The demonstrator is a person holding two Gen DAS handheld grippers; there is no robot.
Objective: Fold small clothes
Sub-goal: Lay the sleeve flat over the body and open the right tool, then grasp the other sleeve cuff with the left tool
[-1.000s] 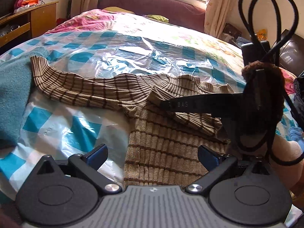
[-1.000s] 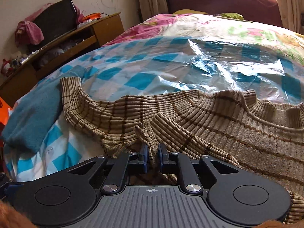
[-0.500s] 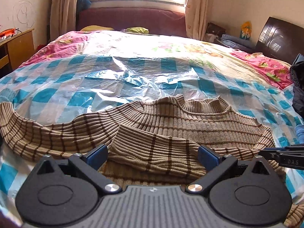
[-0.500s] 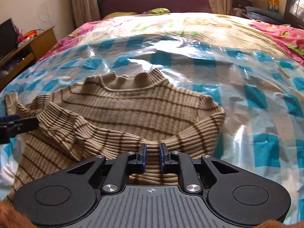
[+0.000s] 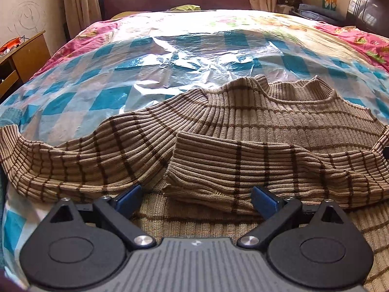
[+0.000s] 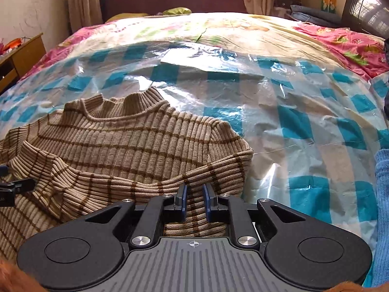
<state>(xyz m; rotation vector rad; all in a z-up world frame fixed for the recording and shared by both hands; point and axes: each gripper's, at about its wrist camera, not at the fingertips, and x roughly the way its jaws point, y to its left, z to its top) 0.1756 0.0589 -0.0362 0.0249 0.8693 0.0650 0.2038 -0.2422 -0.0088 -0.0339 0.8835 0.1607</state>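
A tan ribbed sweater with brown stripes [image 5: 279, 112] lies flat on the blue-checked plastic sheet [image 5: 109, 77], collar toward the far side. One sleeve [image 5: 243, 168] is folded across its chest; the other sleeve [image 5: 73, 160] stretches out to the left. My left gripper [image 5: 197, 196] hovers low over the folded cuff, open wide, with nothing pinched. My right gripper [image 6: 194, 204] is at the sweater's [image 6: 116, 133] right edge, its jaws narrow and shut on the folded sleeve [image 6: 170, 182]. The left gripper's fingertip [image 6: 14, 189] shows at the left edge of the right wrist view.
The sheet covers a bed with a pink floral quilt [image 6: 340, 41]. A blue knit garment [image 6: 381, 206] lies at the right edge and a teal cloth [image 5: 7, 119] at the far left. A wooden desk [image 5: 29, 51] stands left of the bed, a dark headboard [image 6: 364, 9] at the right.
My right gripper has carried the sleeve to the right across the sweater's chest, folding it over. My left gripper has swung right and sunk closer to the sweater, staying open.
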